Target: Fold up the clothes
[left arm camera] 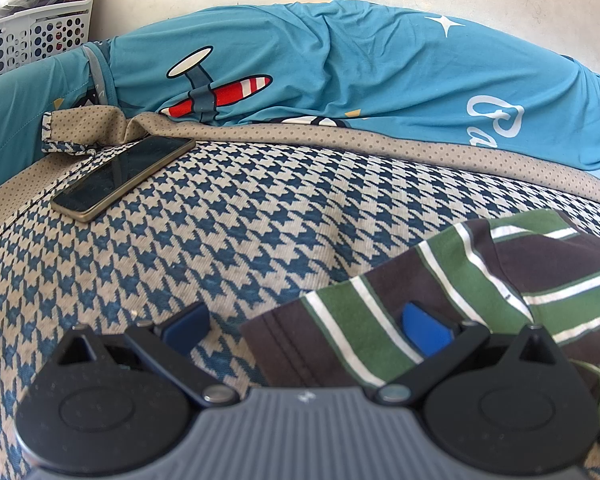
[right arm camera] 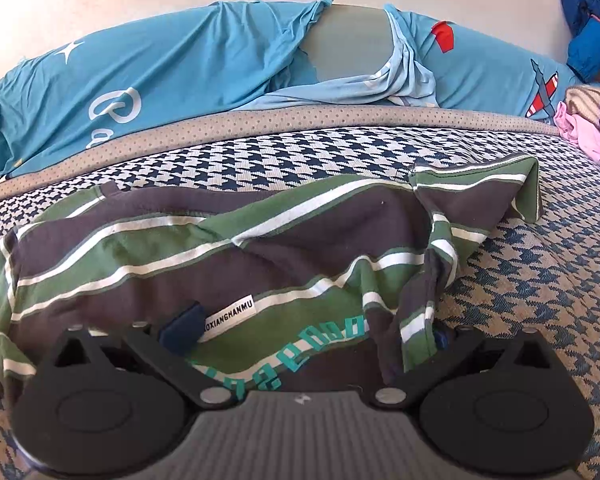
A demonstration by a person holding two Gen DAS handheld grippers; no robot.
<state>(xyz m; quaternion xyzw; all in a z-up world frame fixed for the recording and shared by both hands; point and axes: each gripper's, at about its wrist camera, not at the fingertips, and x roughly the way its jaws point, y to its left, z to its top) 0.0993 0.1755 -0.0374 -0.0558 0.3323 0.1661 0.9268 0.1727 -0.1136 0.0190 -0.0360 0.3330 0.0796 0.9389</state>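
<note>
1. A phone (left arm camera: 124, 178) lies flat on the houndstooth cover (left arm camera: 260, 216), up and to the left of the left gripper (left arm camera: 306, 322), well apart from the shirt (left arm camera: 480, 288); its long axis runs diagonally, lower left to upper right.
2. Behind the cover's dotted border lies blue bedding (left arm camera: 360, 68) printed with a plane and stars. A perforated white basket (left arm camera: 32, 36) stands at the far left against the wall.
3. In the right wrist view, pink and purple clothes (right arm camera: 588, 136) sit at the far right edge of the cover, and a dark blue garment (right arm camera: 592, 16) hangs higher up. None of them touches the shirt.
4. The striped shirt (right arm camera: 228, 248), brown, green and white, lies crumpled on the cover. Its long axis runs side to side across the right wrist view, with one end rising toward the upper right. A white label and teal lettering face up near the right gripper (right arm camera: 312, 332).
5. The left gripper's jaws stand wide apart, holding nothing; its right finger (left arm camera: 424, 328) rests over the shirt's hemmed edge, its left over bare cover.
6. The right gripper's jaws are also spread wide, with shirt cloth bunched between them and hiding most of the right finger; nothing is clamped.
</note>
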